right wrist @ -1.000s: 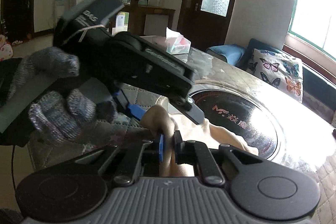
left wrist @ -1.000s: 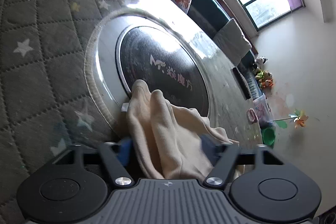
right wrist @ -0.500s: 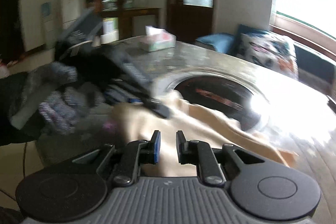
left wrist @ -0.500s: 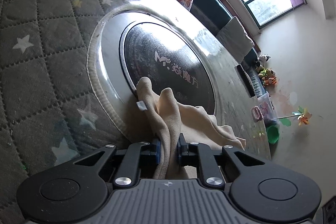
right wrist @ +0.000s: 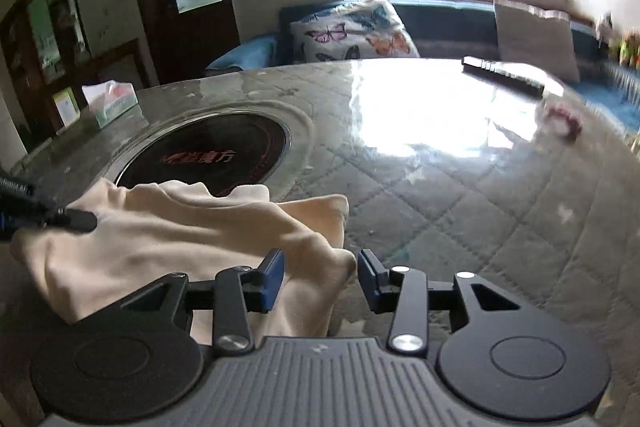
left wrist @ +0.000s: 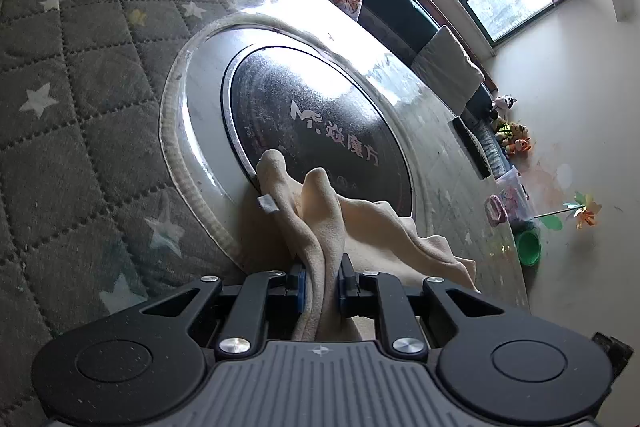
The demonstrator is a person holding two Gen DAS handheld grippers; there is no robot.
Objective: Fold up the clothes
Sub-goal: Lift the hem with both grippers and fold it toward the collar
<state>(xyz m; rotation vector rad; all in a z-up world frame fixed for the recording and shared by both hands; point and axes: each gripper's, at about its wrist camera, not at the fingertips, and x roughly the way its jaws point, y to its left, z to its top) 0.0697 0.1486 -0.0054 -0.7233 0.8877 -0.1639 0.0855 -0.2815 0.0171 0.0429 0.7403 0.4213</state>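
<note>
L gripper (left wrist: 322, 285) clamps a bunched fold of the cloth (left wrist: 320, 227), which lies on the table (left wrist: 80, 107) at the hob (left wrist: 320, 131) edge. R gripper (right wrist: 320, 277) jaws have just been opening; cloth corner sits between them, pads not pressing.

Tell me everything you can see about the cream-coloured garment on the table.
The cream garment looks like soft, fleecy fabric, plain, with a small white tag on one edge. It lies crumpled in ridges, partly on the quilted table cover and partly over the dark round hob. The left gripper pinches a bunched fold of it. The right gripper has just been opening; another fold sits between its jaws, unpressed.
</note>
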